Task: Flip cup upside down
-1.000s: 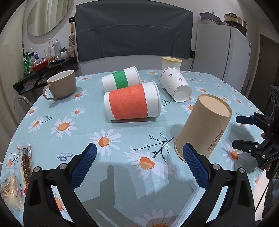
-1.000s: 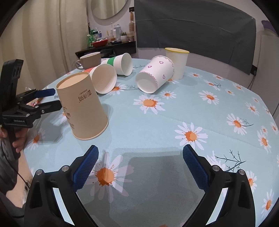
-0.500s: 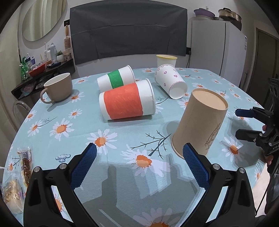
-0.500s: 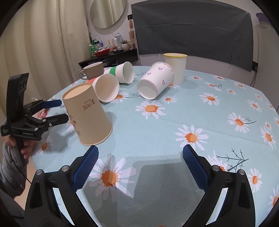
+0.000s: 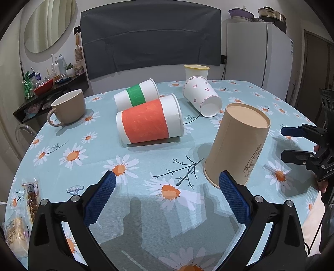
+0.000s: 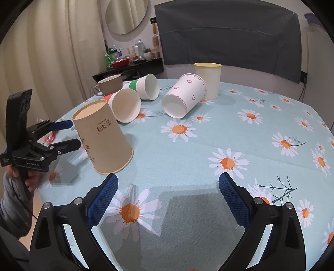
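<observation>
A home dining corner. A daisy tablecloth covers the round table, with a fridge behind. A mirror hangs above a cluttered shelf.

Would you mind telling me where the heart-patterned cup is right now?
In the right wrist view the heart-patterned cup lies on its side at centre, mouth toward the camera, just in front of the upright yellow-rimmed cup.

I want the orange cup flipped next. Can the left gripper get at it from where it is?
Probably yes. The left gripper is open, and only bare tablecloth lies between it and the orange cup; the brown cup stands off to the right.
</observation>
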A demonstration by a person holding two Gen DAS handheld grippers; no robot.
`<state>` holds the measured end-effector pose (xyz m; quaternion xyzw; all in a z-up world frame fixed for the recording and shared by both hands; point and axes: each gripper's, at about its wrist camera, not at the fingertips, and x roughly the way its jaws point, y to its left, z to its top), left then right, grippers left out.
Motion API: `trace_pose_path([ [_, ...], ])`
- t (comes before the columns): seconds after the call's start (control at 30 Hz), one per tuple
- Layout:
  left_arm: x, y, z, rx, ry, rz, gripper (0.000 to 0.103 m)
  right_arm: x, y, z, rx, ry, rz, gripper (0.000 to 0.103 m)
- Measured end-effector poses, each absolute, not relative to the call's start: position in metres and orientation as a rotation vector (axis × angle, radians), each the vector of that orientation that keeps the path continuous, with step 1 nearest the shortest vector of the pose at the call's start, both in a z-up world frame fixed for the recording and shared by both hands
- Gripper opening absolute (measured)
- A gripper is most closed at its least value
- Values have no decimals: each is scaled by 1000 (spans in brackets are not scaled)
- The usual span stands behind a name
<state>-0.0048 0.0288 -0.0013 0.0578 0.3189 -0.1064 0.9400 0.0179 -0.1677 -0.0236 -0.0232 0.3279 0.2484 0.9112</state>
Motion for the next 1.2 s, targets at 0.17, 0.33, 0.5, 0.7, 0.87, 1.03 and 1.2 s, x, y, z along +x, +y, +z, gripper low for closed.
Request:
trace_pose_path([
  [0.17,-4,28,-2,119,659,-222,97,18,-169,-23,-45,674,513,93],
  [0.33,-5,26,-2,132,659,-235,97,18,-170,-23,-40,679,515,93],
  [0.5,-3,26,-3,130,670,-240,97,17,-169,-24,-47,673,515,93],
  [0.7,-3,26,-3,130,668,-240,97,18,-168,-24,-41,678,519,93],
  [0.87,-2,28,-2,123,666,-228,97,18,-169,-24,-37,677,521,93],
  [1.03,-2,28,-2,128,669,-222,97,19,-169,-24,-31,681,520,93],
  [1.2,-3,28,-2,127,668,-224,97,19,-170,-24,-29,683,522,93],
])
